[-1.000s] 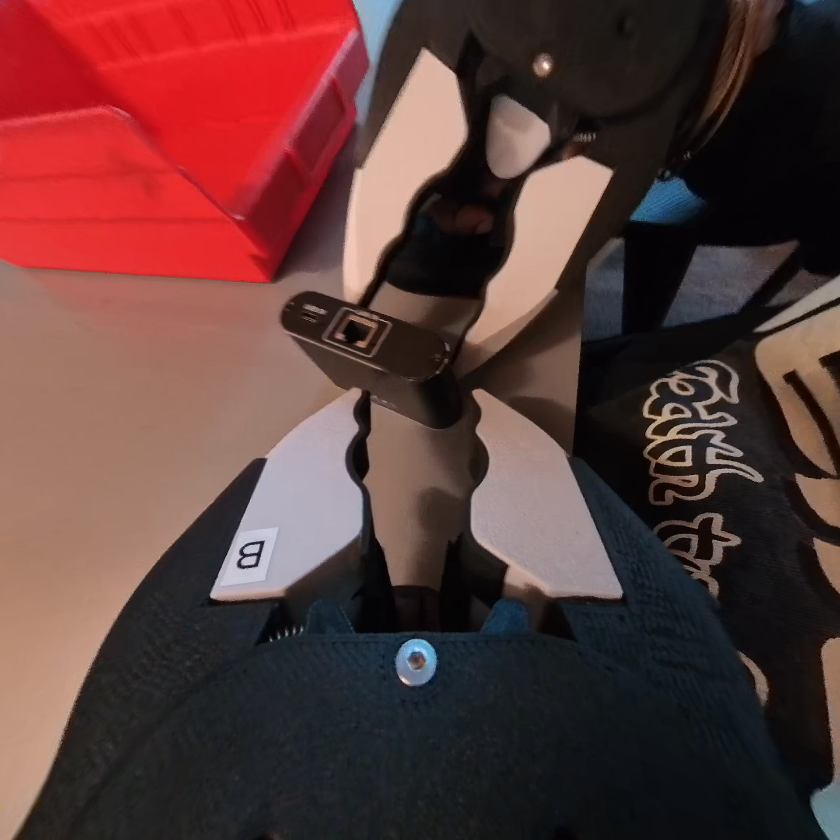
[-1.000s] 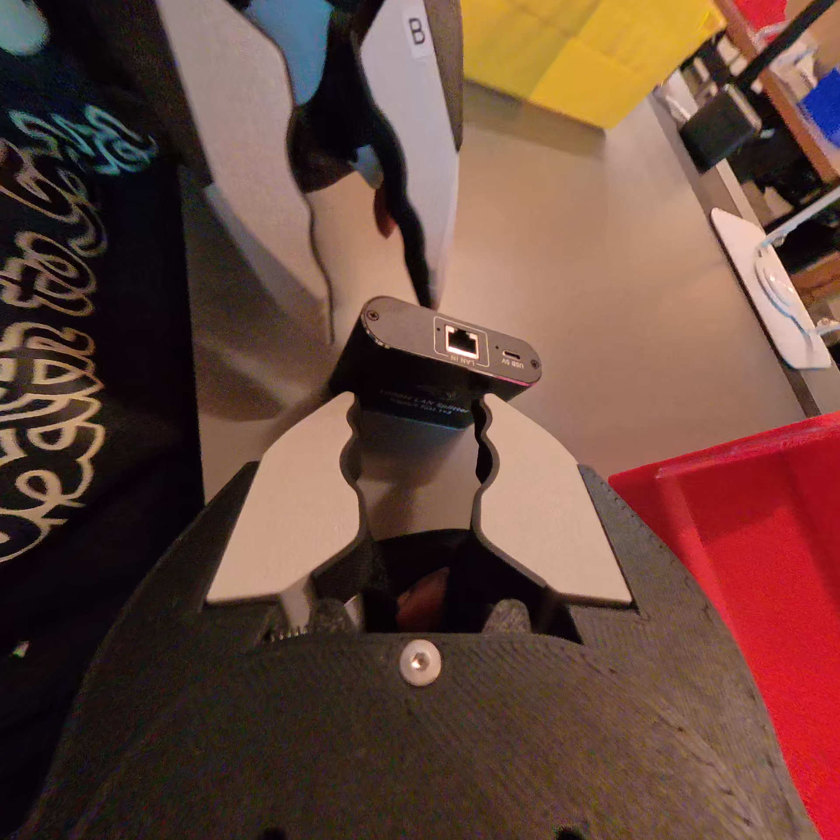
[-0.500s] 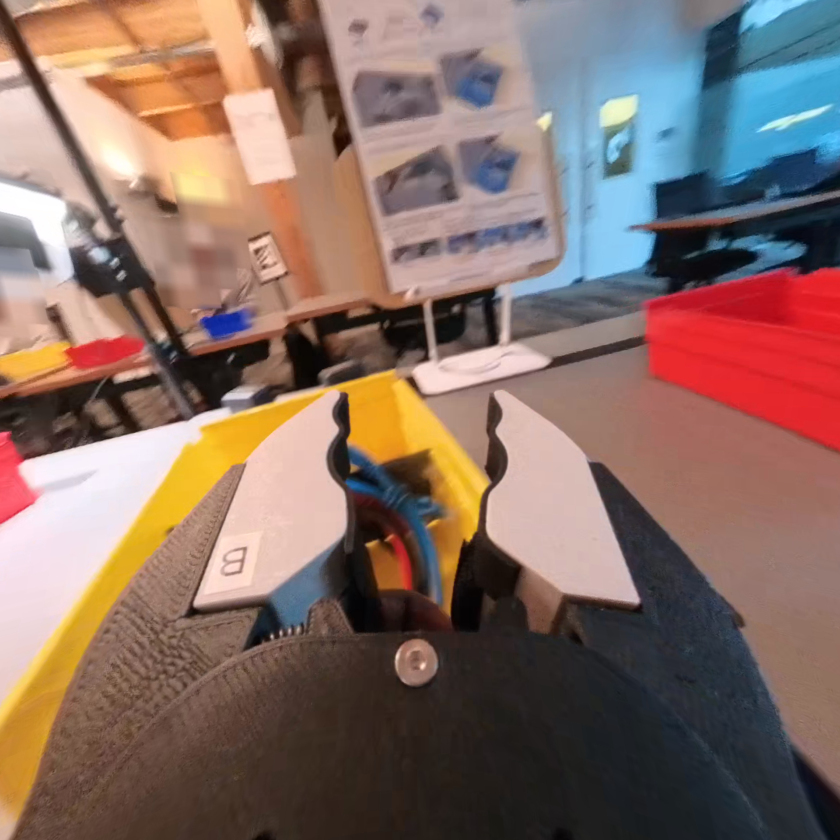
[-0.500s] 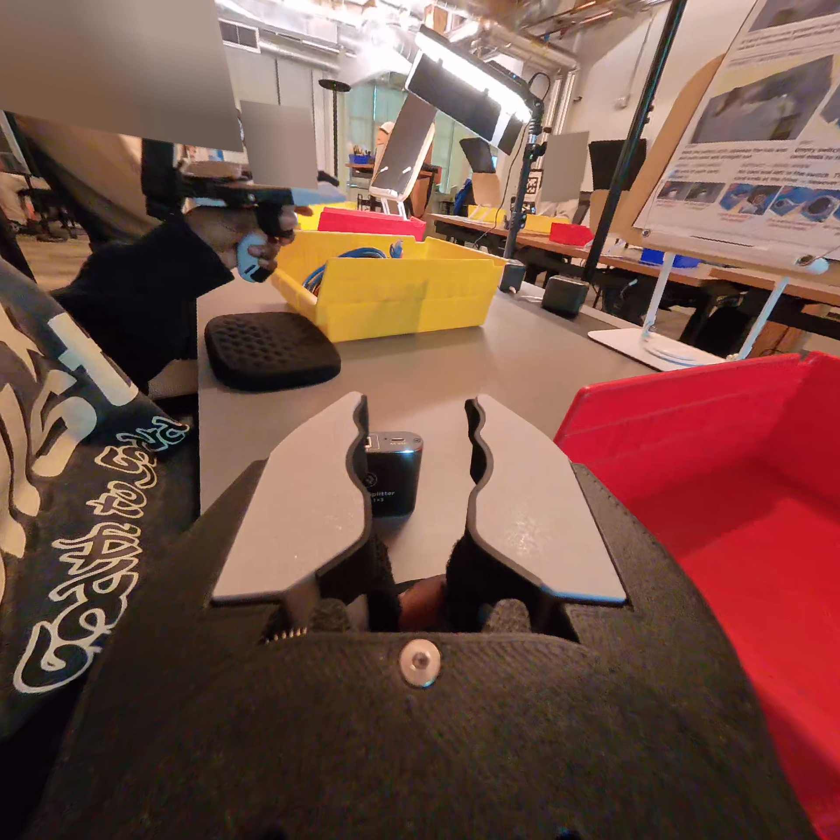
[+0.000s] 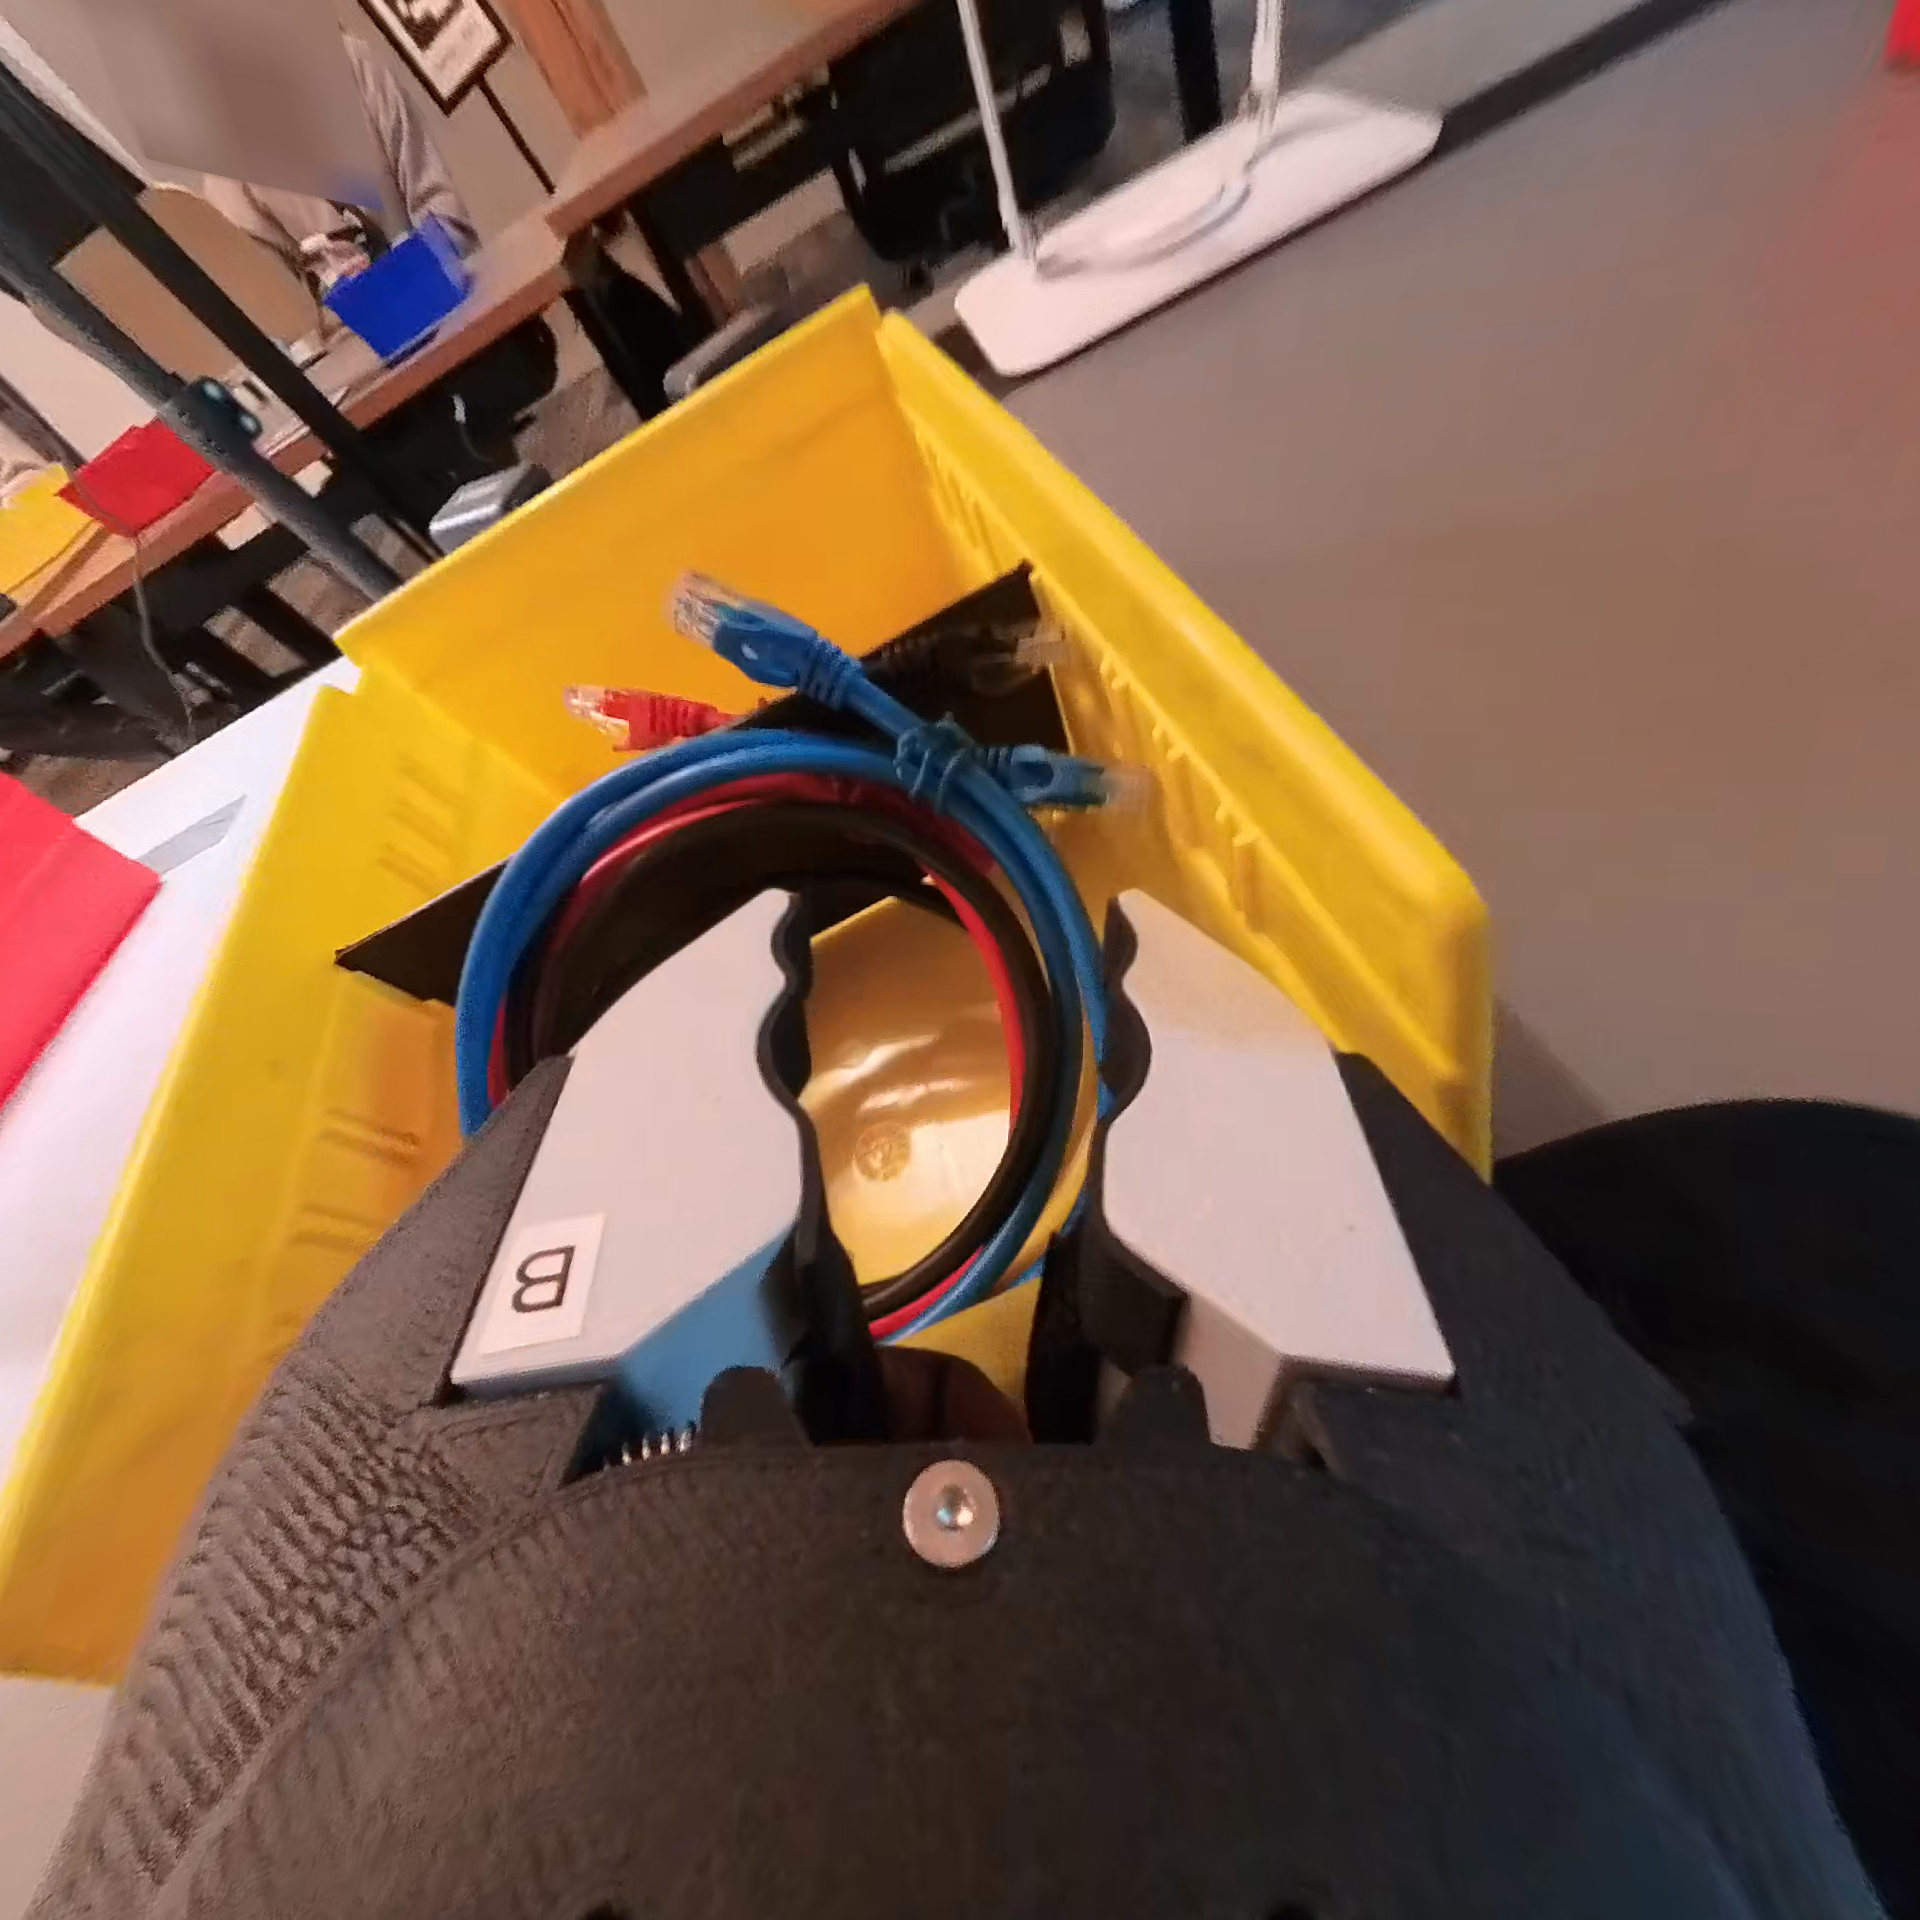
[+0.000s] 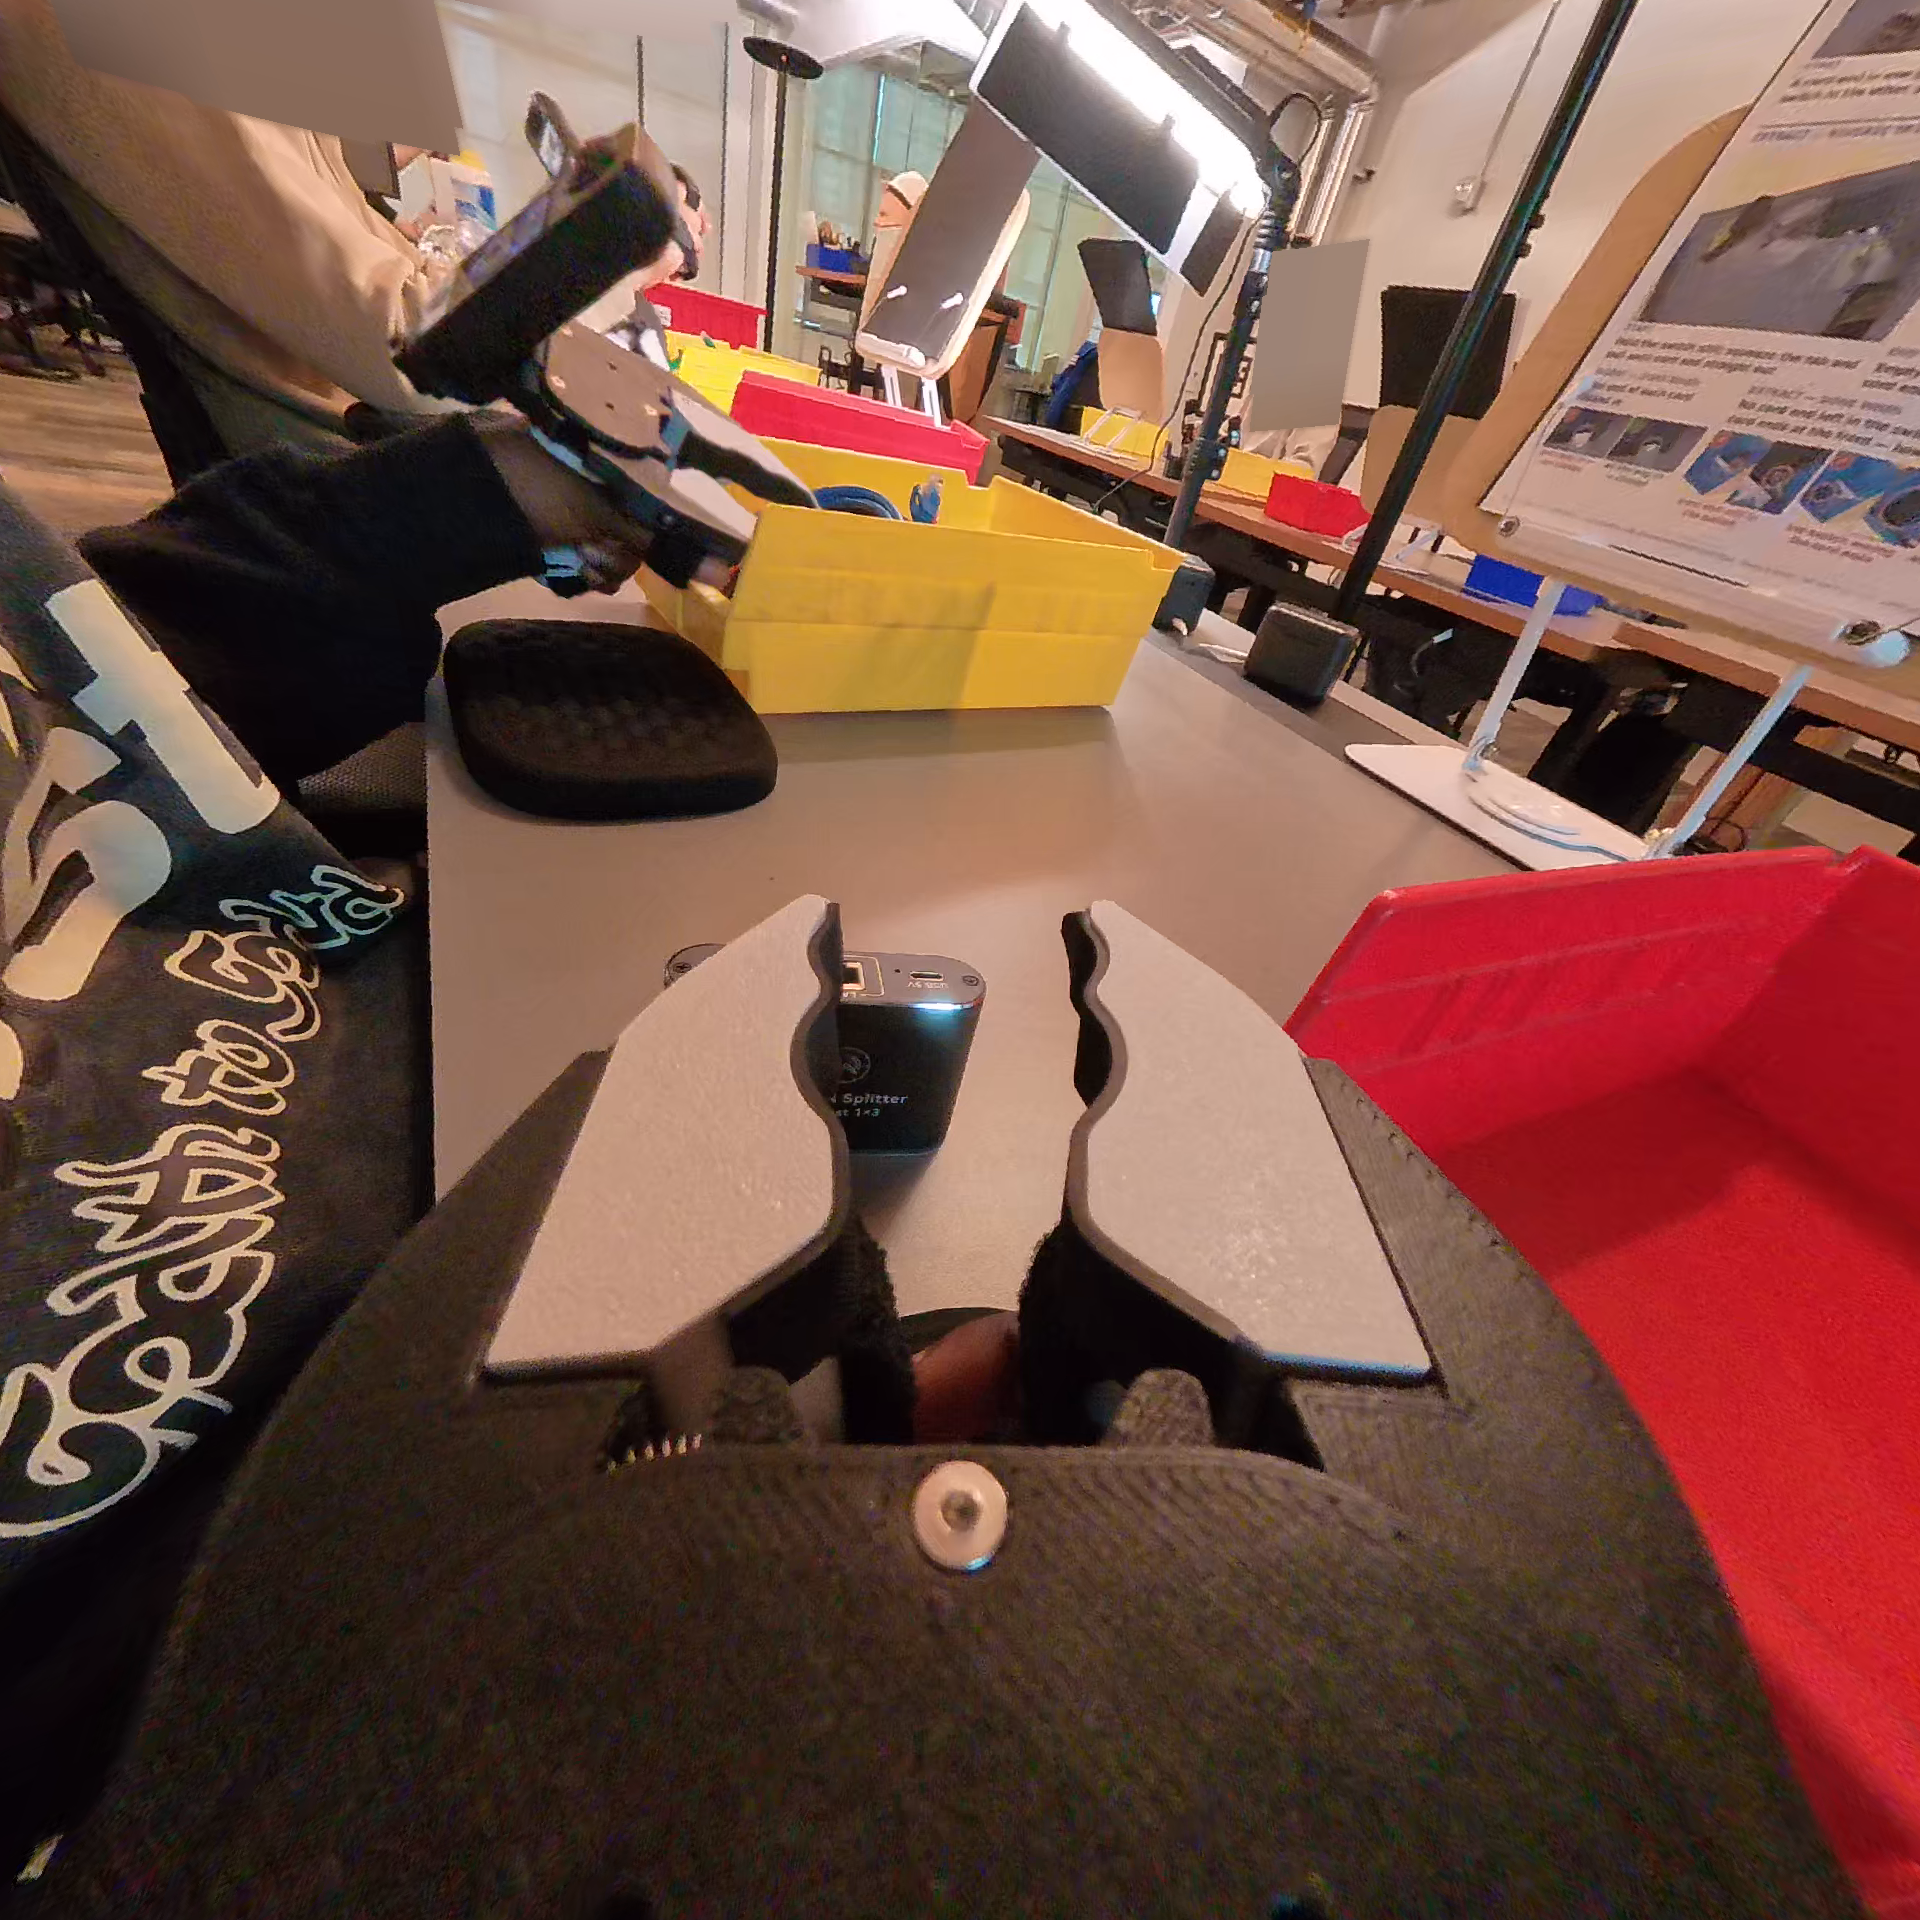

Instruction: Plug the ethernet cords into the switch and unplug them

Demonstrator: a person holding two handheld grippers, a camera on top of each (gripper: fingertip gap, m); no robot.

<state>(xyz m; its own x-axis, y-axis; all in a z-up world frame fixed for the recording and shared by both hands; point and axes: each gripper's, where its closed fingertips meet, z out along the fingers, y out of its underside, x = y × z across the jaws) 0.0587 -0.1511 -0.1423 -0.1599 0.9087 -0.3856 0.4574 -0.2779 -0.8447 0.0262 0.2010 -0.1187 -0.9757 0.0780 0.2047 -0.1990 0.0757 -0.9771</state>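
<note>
Coiled ethernet cords lie in a yellow bin [image 5: 727, 499]: a blue cord [image 5: 790, 665], a red cord [image 5: 655, 717] and a black cord [image 5: 1023, 1049], tied together in one loop. My left gripper [image 5: 956, 914] is open and tilted down over the coil, with the loop showing between and around its fingers. The right wrist view shows it reaching into the yellow bin [image 6: 935, 623], held by a black-sleeved hand. The switch [image 6: 904, 1060], a small black box, lies on the grey table [image 6: 1039, 810]. My right gripper [image 6: 951, 920] is open and empty just behind it, the left finger hiding part of it.
A red bin [image 6: 1662, 1091] stands close on the right. A black padded mat [image 6: 603, 717] lies in front of the yellow bin. A white stand base [image 6: 1496, 800] with a poster board sits at the table's far right edge. A black divider [image 5: 966, 665] crosses the yellow bin. The tips of one gripper are about 35 cm away from the tips of the other.
My left gripper left the switch, swung to the yellow bin and now tips down over the cords. The switch went from between my right fingertips to lying on the table.
</note>
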